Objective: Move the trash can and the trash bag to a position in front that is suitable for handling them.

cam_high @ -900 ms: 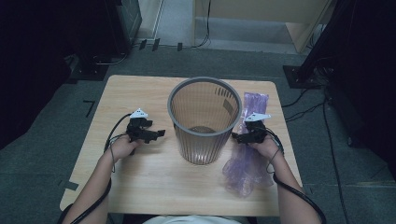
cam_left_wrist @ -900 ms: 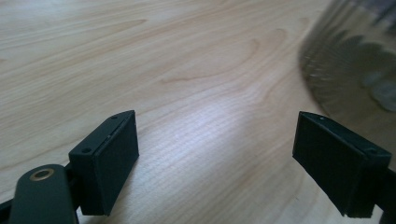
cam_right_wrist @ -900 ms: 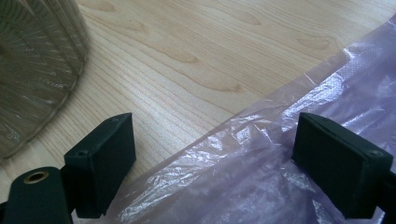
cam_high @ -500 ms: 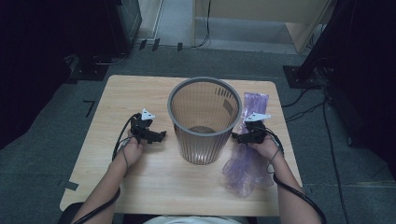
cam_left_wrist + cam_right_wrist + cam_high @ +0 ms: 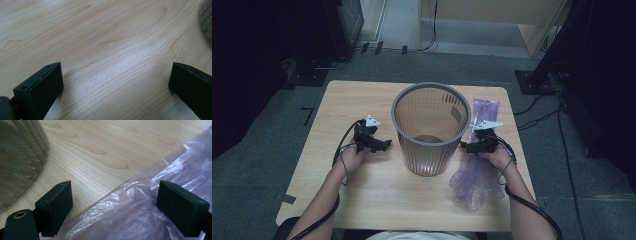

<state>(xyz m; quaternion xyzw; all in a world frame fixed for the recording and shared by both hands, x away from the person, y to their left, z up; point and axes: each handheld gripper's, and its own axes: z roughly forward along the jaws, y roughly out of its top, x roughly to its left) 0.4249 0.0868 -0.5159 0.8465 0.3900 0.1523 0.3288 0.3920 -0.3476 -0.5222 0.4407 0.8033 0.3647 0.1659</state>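
Observation:
A grey mesh wastebasket (image 5: 431, 127) stands upright in the middle of the wooden table (image 5: 362, 200). A thin purple plastic bag (image 5: 477, 175) lies flat on the table to its right. My left gripper (image 5: 384, 145) sits just left of the basket, open over bare wood (image 5: 115, 75), with the basket's edge (image 5: 207, 22) at the far right of its view. My right gripper (image 5: 464, 146) rests at the bag's left edge, open, its jaws straddling the bag's rim (image 5: 120, 207), and the basket wall (image 5: 17, 160) is to its left.
The table's edges drop to grey carpet (image 5: 572, 165) all round. Dark equipment stands (image 5: 552, 80) and cables lie on the floor behind and to the right. Bare wood lies in front of the basket and at the table's left.
My left gripper has moved right, closer to the basket. The right gripper and the bag have stayed put.

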